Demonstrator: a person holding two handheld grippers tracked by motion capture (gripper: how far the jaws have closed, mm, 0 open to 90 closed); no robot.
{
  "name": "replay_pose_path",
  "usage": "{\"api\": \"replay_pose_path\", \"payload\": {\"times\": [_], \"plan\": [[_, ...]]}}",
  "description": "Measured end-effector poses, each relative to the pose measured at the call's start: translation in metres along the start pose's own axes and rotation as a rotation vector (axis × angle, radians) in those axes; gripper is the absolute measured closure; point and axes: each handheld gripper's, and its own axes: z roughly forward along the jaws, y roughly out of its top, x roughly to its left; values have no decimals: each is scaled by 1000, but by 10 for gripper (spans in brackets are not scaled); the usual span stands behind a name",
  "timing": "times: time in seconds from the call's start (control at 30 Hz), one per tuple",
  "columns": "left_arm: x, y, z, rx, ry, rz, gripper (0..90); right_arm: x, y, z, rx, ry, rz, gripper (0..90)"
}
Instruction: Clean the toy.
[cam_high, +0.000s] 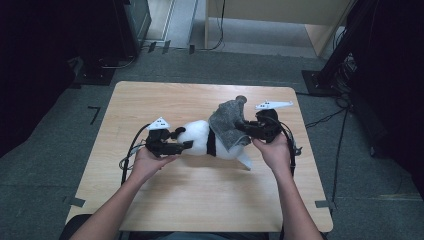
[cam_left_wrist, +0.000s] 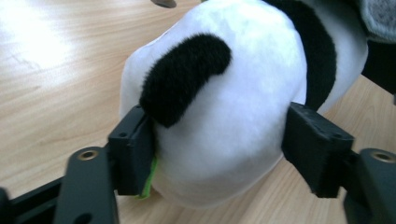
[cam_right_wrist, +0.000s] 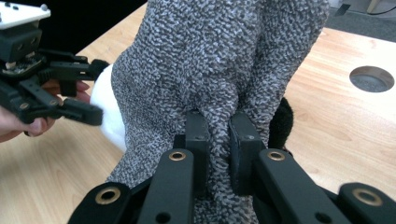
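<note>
A light wooden table (cam_high: 165, 195) stands on grey carpet. A plush panda (cam_high: 200, 137) lies on it, right of centre.

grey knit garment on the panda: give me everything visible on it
The grey garment looks like a speckled, marled knit, soft and loosely bunched. It is draped over one end of the plush panda, rising in a peak above it in the high view, part on and part off. The right gripper pinches a fold of it between shut jaws. Below it the panda's white body and a black patch show. Whether it touches the table is unclear.
</note>
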Motion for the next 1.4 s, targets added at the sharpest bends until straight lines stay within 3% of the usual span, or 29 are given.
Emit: {"api": "replay_pose_path", "payload": {"times": [0.1,0.27,0.4,0.57,0.73,0.83,0.9,1.03,1.13,1.2,1.3,1.4], "plan": [[3,-2,-1,-11,-4,48,279,-5,1,3,-17,19,25,813],[12,-4,-2,-23,-36,38,284,-12,8,7,-14,7,35,812],[17,-7,-1,-6,-36,68,288,-17,15,13,-13,-4,32,812],[24,-9,5,-35,-48,90,279,-24,21,19,-10,-1,32,813],[27,-12,16,-56,-20,155,234,-29,29,27,-6,-12,38,813],[30,-13,24,-64,-18,151,221,-30,31,33,-6,-16,41,814],[31,-14,25,-74,-12,149,260,-30,31,36,-13,-21,42,814],[25,-11,23,-61,31,167,446,-32,31,38,-31,-27,60,814],[20,-10,20,-61,44,172,537,-27,37,30,-51,-6,72,817],[18,-9,20,-62,46,164,563,-18,43,21,-95,25,61,817],[14,-7,19,-58,55,158,579,2,52,15,-107,58,25,817],[9,-5,17,-53,63,160,583,24,57,20,-93,83,-9,817]]}}
